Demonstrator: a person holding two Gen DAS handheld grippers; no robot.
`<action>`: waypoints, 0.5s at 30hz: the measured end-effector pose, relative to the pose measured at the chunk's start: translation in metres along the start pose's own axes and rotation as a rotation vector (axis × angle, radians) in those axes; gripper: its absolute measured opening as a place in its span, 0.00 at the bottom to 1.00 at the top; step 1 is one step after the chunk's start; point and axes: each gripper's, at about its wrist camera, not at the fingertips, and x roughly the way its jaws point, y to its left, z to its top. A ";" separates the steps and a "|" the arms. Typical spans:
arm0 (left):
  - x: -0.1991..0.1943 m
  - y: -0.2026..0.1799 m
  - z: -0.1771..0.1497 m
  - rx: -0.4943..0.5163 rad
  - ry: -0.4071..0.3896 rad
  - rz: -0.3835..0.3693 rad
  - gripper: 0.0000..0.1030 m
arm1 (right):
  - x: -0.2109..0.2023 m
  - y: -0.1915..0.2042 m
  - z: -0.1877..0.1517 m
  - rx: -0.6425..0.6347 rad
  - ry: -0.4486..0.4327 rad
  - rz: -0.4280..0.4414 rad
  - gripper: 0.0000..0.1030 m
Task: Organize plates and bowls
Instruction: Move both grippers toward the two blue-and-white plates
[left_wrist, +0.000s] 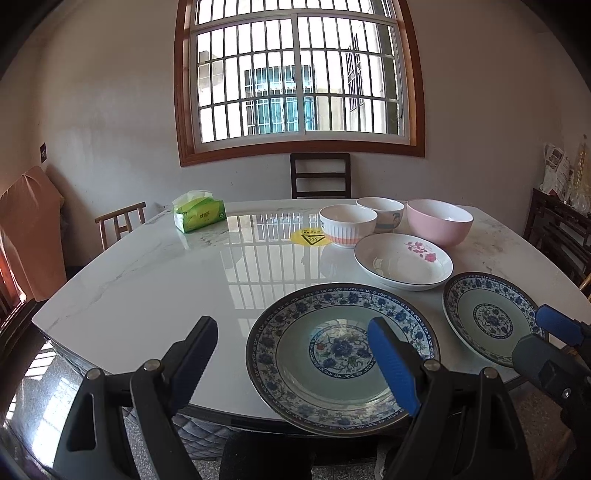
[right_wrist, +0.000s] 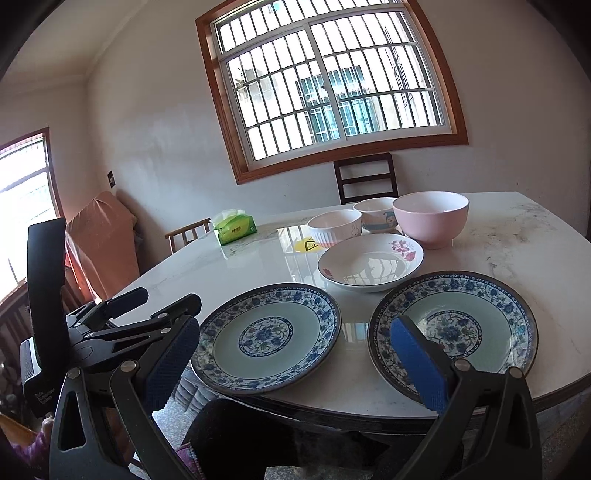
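Observation:
Two blue-and-white patterned plates lie side by side at the marble table's near edge: a left one (left_wrist: 343, 354) (right_wrist: 269, 336) and a right one (left_wrist: 491, 317) (right_wrist: 454, 328). Behind them sits a white plate with pink flowers (left_wrist: 402, 260) (right_wrist: 369, 262). Further back stand a striped bowl (left_wrist: 347, 225) (right_wrist: 332, 227), a cartoon-print bowl (left_wrist: 384, 214) (right_wrist: 380, 214) and a pink bowl (left_wrist: 439, 221) (right_wrist: 430, 218). My left gripper (left_wrist: 291, 328) (right_wrist: 171, 297) is open and empty, hovering before the left plate. My right gripper (right_wrist: 295, 328) (left_wrist: 530, 332) is open and empty too, its right finger over the right plate's near rim.
A green tissue pack (left_wrist: 199, 214) (right_wrist: 236, 229) lies at the table's far left, and a yellow warning sticker (left_wrist: 310, 236) is stuck near the middle. A dark chair (left_wrist: 319, 175) stands behind the table, a light wooden chair (left_wrist: 122, 221) at its left. The table (left_wrist: 147, 295) ends just below the grippers.

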 end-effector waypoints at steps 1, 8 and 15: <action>0.000 0.001 0.000 0.000 0.003 0.003 0.83 | 0.001 0.000 -0.001 0.006 0.005 0.002 1.00; 0.008 0.006 -0.001 -0.005 0.035 0.011 0.83 | 0.007 -0.002 -0.002 0.052 0.044 0.034 1.00; 0.015 0.009 0.000 -0.010 0.056 0.018 0.83 | 0.022 -0.010 -0.007 0.129 0.108 0.086 1.00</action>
